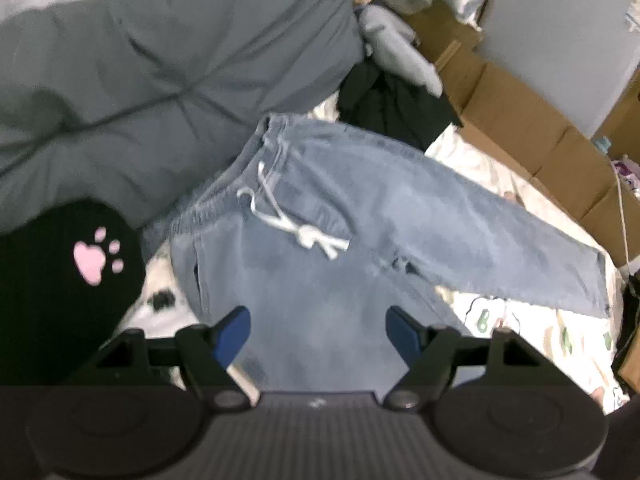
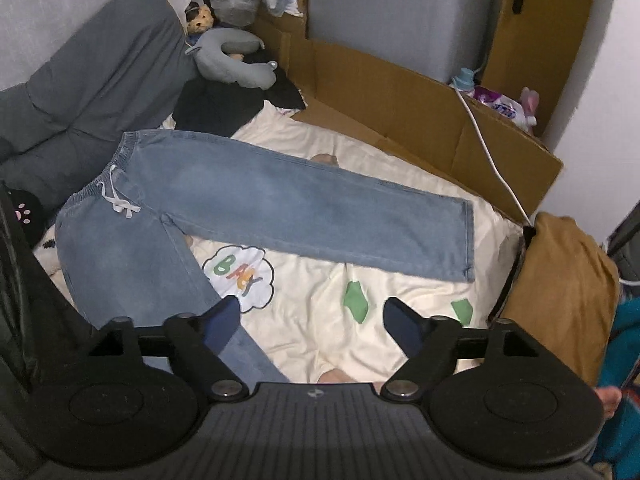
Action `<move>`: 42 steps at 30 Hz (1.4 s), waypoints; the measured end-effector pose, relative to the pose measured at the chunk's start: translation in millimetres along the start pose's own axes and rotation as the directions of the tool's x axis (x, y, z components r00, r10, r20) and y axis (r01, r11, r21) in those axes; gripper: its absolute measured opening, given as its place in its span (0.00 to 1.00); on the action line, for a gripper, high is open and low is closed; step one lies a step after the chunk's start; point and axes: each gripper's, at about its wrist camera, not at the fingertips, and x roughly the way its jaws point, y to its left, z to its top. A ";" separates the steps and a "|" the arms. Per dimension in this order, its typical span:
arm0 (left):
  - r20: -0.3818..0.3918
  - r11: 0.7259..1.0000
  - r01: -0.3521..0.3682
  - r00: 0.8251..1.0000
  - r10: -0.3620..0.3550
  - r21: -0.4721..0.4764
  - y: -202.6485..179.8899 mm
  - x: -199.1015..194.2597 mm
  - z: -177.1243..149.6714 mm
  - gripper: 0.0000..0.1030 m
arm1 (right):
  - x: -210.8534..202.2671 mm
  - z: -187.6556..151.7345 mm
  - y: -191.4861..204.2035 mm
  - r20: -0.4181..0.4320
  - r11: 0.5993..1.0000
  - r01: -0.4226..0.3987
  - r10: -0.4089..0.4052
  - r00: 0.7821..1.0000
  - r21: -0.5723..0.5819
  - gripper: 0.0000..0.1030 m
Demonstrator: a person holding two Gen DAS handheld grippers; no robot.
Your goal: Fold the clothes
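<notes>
Jeans of pale blue denim lie flat and unfolded on a cream printed bedsheet, legs spread apart, elastic waistband toward the grey cushion. A white drawstring is tied in a bow at the waist. The left gripper hovers over the near leg, fingers spread wide and empty. The right gripper hangs above the sheet between the legs, fingers equally wide, holding nothing. Cardboard boxes line the far edge.
</notes>
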 end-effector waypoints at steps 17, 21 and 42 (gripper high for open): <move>-0.081 0.999 -0.052 0.995 0.053 0.010 17.9 34.5 -29.1 0.75 | 68.2 -76.6 8.5 -0.071 0.981 -0.061 0.075 0.995 0.182 0.90; -0.111 0.999 -0.019 0.994 0.024 0.050 12.8 47.7 -33.2 0.75 | 90.0 -87.2 12.2 -0.092 0.985 -0.063 0.078 0.993 0.161 0.90; -0.213 0.992 -0.066 0.973 0.087 0.105 7.6 78.9 -50.8 0.74 | 215.9 -136.4 86.0 -0.373 0.956 -0.287 0.248 0.894 -0.053 0.80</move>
